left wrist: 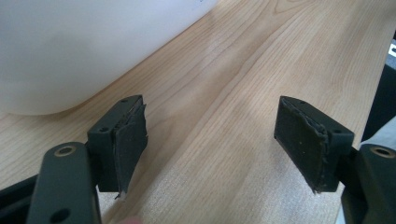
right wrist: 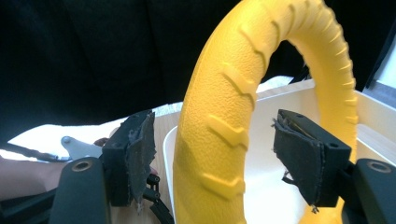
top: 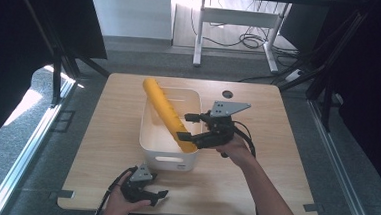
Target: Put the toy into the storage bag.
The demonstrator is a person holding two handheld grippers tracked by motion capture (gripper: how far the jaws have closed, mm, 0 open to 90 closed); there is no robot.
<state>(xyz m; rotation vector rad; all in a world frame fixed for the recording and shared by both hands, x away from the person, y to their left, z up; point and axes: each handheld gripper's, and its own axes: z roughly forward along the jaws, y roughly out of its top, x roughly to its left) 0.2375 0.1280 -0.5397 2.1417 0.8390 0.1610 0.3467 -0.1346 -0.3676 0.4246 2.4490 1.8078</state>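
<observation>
A yellow ribbed ring (top: 165, 111) stands on edge in a white plastic bin (top: 168, 158) at the middle of the table, leaning from the bin's near right corner up over its far left rim. My right gripper (top: 187, 127) reaches in over the bin's right side at the ring's lower end. In the right gripper view the ring (right wrist: 219, 116) passes between the two jaws of my right gripper (right wrist: 210, 158), with a gap on each side, so it is open. My left gripper (top: 159, 186) rests on the table in front of the bin, open and with nothing in it (left wrist: 210, 140).
The wooden table (top: 275, 158) has bare surface to the left and right of the bin. The bin's rounded white wall (left wrist: 70, 46) lies just beyond my left gripper. Dark frame struts and a desk with cables stand past the far edge.
</observation>
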